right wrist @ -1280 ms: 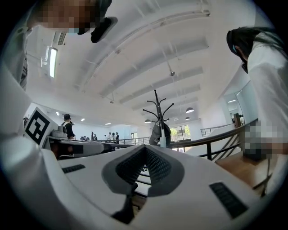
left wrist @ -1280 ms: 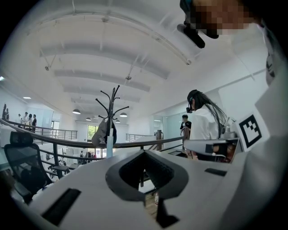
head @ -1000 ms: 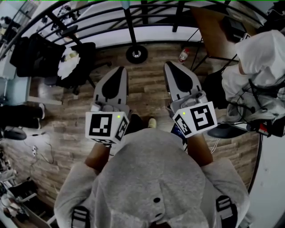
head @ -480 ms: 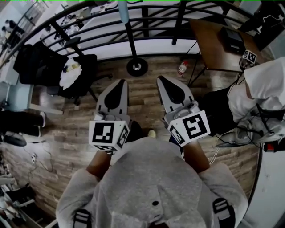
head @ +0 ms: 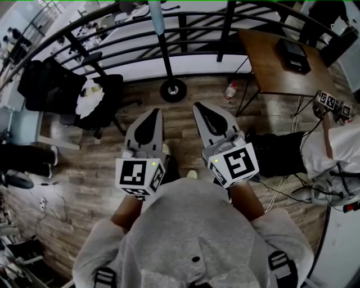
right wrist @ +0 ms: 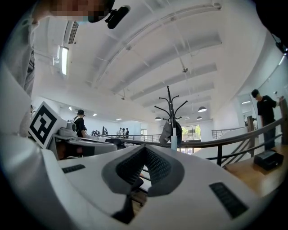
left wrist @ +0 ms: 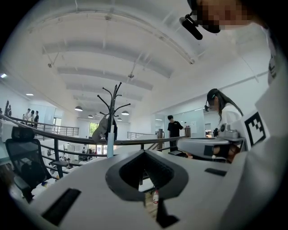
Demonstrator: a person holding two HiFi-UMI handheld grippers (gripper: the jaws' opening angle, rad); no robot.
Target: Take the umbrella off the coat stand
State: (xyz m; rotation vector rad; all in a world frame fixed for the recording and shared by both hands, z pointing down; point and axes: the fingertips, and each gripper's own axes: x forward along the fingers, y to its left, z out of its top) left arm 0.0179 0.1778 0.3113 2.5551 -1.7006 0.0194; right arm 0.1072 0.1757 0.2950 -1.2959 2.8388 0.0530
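The coat stand [head: 163, 53] rises from a round base [head: 172, 90] on the wooden floor, just before the railing. A light blue umbrella [head: 155, 14] hangs along its pole. It also shows as a pale blue umbrella [left wrist: 110, 144] in the left gripper view, next to a grey garment [left wrist: 101, 128]. The right gripper view has the same umbrella [right wrist: 173, 142] on the stand [right wrist: 170, 105]. My left gripper [head: 153, 111] and right gripper [head: 197, 106] are side by side, pointing level at the stand and well short of it. Both are shut and hold nothing.
A black railing [head: 191, 53] runs behind the stand. A black office chair [head: 98, 93] stands to the left, a wooden table [head: 275, 56] to the right, and a bottle [head: 230, 89] on the floor between. A person in white [head: 340, 152] sits at the far right among cables.
My right gripper has drifted a little to the left, toward the left one. The person in white has slid toward the right edge of the head view. Both grippers stay shut.
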